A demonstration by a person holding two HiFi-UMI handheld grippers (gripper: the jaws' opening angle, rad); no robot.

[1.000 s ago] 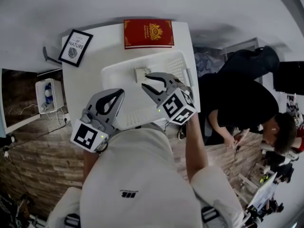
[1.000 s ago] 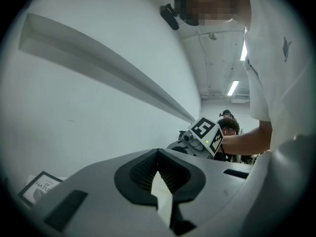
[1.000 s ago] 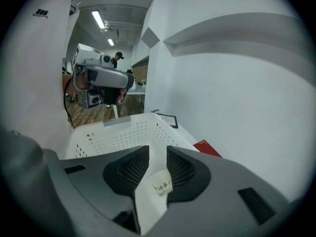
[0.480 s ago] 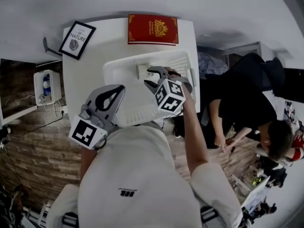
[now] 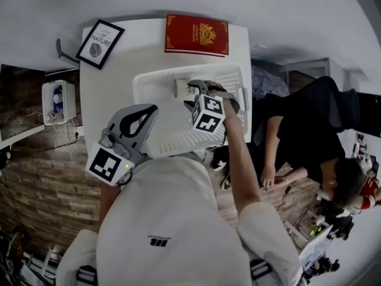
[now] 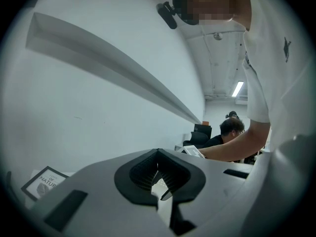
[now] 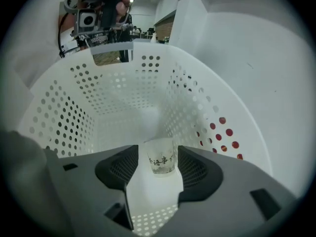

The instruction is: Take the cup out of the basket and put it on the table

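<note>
The framed picture at the far left corner of the surface reads "OF NATURE" above a dark round print; in the left gripper view only "NATUR" of it shows. The red book at the far edge carries a gold crest, its lettering too small for me to read. The cup is clear, with one row of dark Chinese characters across its side that I cannot make out for certain.

My right hand-held gripper points steeply down into the white perforated basket. Its jaws have just been opening and stand spread, one ribbed pad on either side of the cup, with a sliver of basket floor showing between each pad and the glass. The cup stands upright on the basket floor, near the far wall; from the head view it sits at the basket's far side.

My left hand-held gripper hangs over the near left of the surface, beside the basket, tips pressed together with nothing between them.
</note>
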